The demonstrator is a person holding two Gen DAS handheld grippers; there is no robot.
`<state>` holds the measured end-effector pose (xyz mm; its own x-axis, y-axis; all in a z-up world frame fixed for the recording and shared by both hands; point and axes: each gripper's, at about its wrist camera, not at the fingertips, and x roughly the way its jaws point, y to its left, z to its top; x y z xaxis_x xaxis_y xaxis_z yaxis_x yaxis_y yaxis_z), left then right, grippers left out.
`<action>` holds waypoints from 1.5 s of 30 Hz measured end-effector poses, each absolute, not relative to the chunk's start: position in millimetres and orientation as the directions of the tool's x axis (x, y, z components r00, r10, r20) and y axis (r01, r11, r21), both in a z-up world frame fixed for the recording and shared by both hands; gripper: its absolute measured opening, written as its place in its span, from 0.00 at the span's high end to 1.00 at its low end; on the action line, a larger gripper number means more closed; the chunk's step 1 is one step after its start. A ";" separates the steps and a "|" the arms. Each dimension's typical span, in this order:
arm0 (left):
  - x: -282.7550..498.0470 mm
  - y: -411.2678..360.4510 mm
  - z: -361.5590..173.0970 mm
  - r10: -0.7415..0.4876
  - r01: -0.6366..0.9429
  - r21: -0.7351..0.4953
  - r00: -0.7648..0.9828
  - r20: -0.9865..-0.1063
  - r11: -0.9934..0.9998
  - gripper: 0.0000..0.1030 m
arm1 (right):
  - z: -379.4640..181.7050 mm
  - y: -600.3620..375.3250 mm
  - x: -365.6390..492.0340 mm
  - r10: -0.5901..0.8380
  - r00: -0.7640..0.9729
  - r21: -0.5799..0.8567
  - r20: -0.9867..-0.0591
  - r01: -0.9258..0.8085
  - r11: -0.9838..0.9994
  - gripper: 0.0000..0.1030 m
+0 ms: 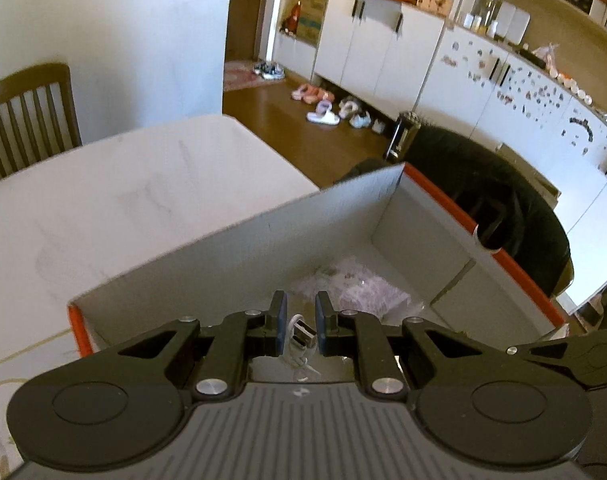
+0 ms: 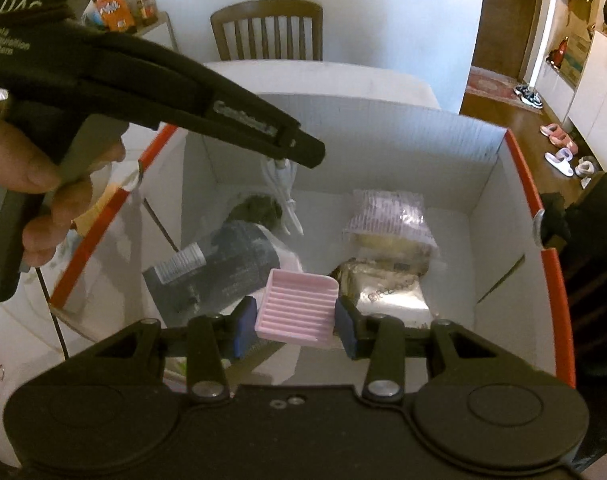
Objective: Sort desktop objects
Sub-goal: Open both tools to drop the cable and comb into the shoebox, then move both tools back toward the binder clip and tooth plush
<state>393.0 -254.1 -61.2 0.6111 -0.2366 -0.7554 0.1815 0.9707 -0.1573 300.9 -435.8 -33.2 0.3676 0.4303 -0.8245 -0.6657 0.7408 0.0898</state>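
Right gripper (image 2: 295, 318) clamped on pink soap dish (image 2: 297, 308), lower centre, above orange-rimmed box (image 2: 521, 176). Left gripper (image 1: 300, 322) fingers apart, white USB cable (image 1: 301, 338) dangling between. Risks: dish landing tilted on packets; cable snagging fingers.

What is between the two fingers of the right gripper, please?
In the right wrist view, a pink ribbed tray sits between the right gripper's fingers, above the open box.

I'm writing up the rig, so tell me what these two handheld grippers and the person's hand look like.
Both the left gripper and the right gripper are matte black linkages with silver pivot pins and blue pads lining the jaws. The left body carries white lettering, partly unreadable, and has a grey grip. The bare hand shows no sleeve.
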 end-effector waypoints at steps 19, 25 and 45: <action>388.3 -262.9 -61.1 -0.257 0.209 -0.164 0.573 -0.778 0.964 0.86 | -26.5 -437.0 300.1 0.433 0.373 0.102 -0.821 -0.650 0.753 0.41; 372.8 -258.2 -47.1 -0.302 0.213 -0.217 0.584 -0.754 0.953 0.86 | -14.1 -445.1 294.4 0.459 0.397 0.117 -0.795 -0.641 0.758 0.38; 280.6 -219.2 1.8 -0.363 0.239 -0.276 0.678 -0.639 0.931 0.86 | 20.2 -445.8 262.5 0.535 0.433 0.157 -0.726 -0.653 0.741 0.25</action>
